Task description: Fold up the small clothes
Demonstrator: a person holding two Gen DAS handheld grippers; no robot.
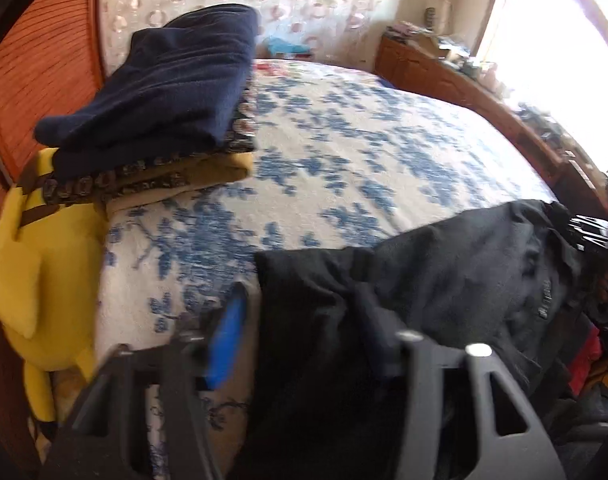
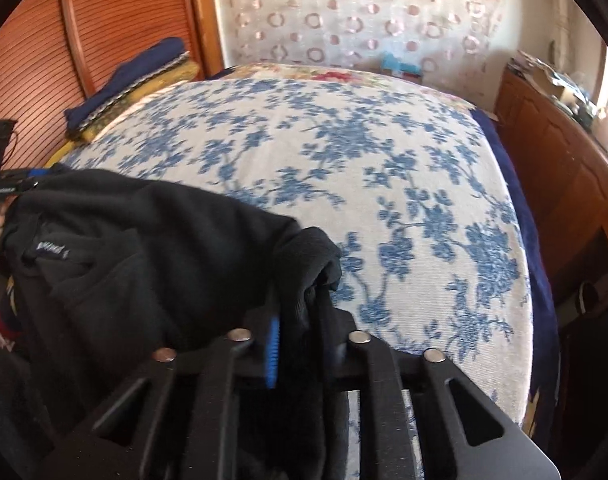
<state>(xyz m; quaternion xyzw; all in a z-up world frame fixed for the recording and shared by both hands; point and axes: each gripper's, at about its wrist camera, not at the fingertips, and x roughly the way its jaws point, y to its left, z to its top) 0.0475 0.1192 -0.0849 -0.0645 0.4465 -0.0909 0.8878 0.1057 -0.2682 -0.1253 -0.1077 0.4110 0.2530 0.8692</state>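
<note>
A: Right wrist view: what did the right gripper (image 2: pixel 299 344) have?

B: Its jaws were pinched tight on a bunched corner of the black garment (image 2: pixel 143 248), with the blue pad (image 2: pixel 272 356) pressed against the cloth.

A: And where did the garment lie?

B: It was spread along the near edge of the bed (image 2: pixel 344 168), over the blue-flowered cover, stretched between the two grippers. A small white label (image 2: pixel 51 249) showed near its far left end.

A: The left gripper (image 1: pixel 304 344)?

B: In the left wrist view the black cloth filled the gap between its fingers. The blue pad (image 1: pixel 227 344) stood just beside the fabric's edge, so the jaws looked part closed; whether they truly gripped it, I could not tell.

A: Anything else on the bed?

B: A navy folded cloth (image 1: pixel 163 80) sat atop a patterned yellow stack (image 1: pixel 207 172) at the far left, beside a yellow plush toy (image 1: pixel 35 280).
</note>
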